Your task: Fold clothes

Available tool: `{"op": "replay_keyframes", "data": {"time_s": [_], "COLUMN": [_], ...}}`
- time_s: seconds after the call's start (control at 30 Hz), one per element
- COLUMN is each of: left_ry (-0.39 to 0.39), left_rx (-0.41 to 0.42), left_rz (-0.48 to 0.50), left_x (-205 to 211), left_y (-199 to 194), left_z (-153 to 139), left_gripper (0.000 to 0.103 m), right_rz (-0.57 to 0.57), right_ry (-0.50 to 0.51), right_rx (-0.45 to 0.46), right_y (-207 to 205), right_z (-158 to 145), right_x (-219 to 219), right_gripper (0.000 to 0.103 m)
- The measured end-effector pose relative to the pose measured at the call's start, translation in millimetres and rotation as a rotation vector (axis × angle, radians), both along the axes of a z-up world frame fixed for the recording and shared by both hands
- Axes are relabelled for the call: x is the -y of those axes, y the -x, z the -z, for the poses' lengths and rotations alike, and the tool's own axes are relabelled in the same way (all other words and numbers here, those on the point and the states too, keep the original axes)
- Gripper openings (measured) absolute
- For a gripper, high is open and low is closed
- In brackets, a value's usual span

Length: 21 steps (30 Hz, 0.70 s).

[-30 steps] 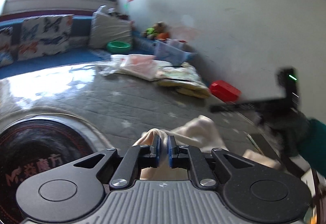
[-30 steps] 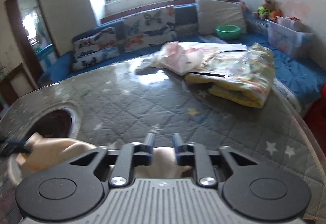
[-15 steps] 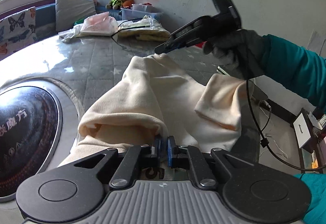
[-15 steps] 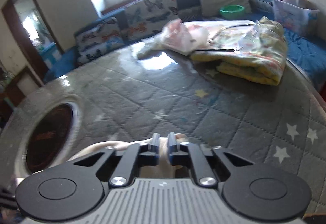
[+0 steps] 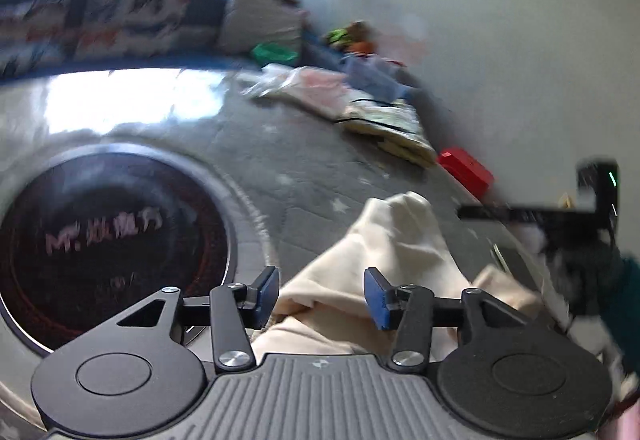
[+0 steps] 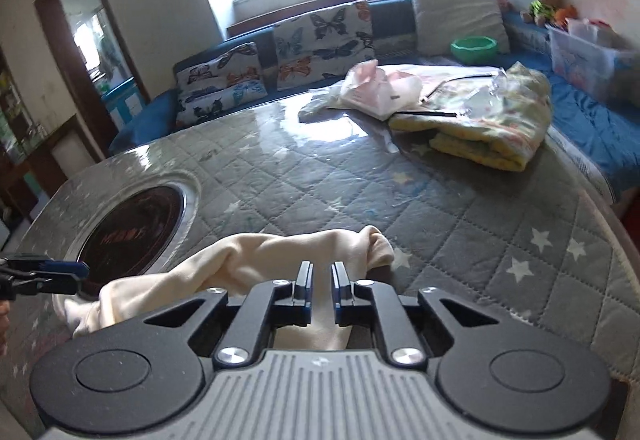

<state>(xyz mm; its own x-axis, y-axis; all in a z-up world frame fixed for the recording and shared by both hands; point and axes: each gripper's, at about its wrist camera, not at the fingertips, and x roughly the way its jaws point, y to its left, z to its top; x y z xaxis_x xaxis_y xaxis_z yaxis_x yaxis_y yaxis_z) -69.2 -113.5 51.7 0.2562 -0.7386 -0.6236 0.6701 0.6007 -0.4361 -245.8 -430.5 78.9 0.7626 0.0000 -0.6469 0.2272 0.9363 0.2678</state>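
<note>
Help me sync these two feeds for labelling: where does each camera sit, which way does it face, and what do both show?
Left wrist: sits on the left gripper, jaws wide apart, facing over the cream garment toward the wall; the right gripper and a teal sleeve show.
Right wrist: sits on the right gripper, jaws nearly together over the garment, facing the window and sofa; the left gripper's tip shows.
Shared: garment, quilted table, round black inset, folded blanket.
</note>
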Motion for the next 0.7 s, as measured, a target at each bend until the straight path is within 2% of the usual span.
{"op": "replay_keyframes", "data": {"time_s": [0.03, 0.1, 0.13, 0.27, 0.4, 0.5, 0.63, 0.7], "left_ry": [-0.008, -0.027, -0.041, -0.051, -0.057, -0.061, -0.056, -0.045], "left_rx": [-0.039, -0.103, -0.120, -0.114, -0.102, -0.092, -0.046, -0.019], "left_rz": [-0.015, -0.037, -0.038, -0.015, 0.010, 0.030, 0.033, 0.027], "left_x": [4, 11, 14, 19, 23, 26, 30, 31], "left_y": [-7, -19, -21, -19, -16, -14, -14, -15], "left_z": [4, 12, 16, 20, 22, 24, 16, 9], "left_gripper": [0.051, 0.051, 0.051, 0.049, 0.028, 0.018, 0.015, 0.013], "right_rz": [0.009, 0.028, 0.037, 0.074, 0.108, 0.142, 0.156, 0.147], "right_ry": [-0.007, -0.022, -0.030, -0.060, -0.094, -0.098, -0.173, -0.167], "right_rx": [0.001, 0.003, 0.004, 0.009, 0.003, -0.031, -0.083, -0.085], "right_y": [-3, -10, -13, -26, -34, -50, -66, -69], "right_z": [0, 1, 1, 2, 10, 20, 38, 39], "right_x": [3, 8, 10, 21, 33, 39, 47, 44], "right_gripper": [0.011, 0.024, 0.026, 0.028, 0.029, 0.033, 0.031, 0.012]}}
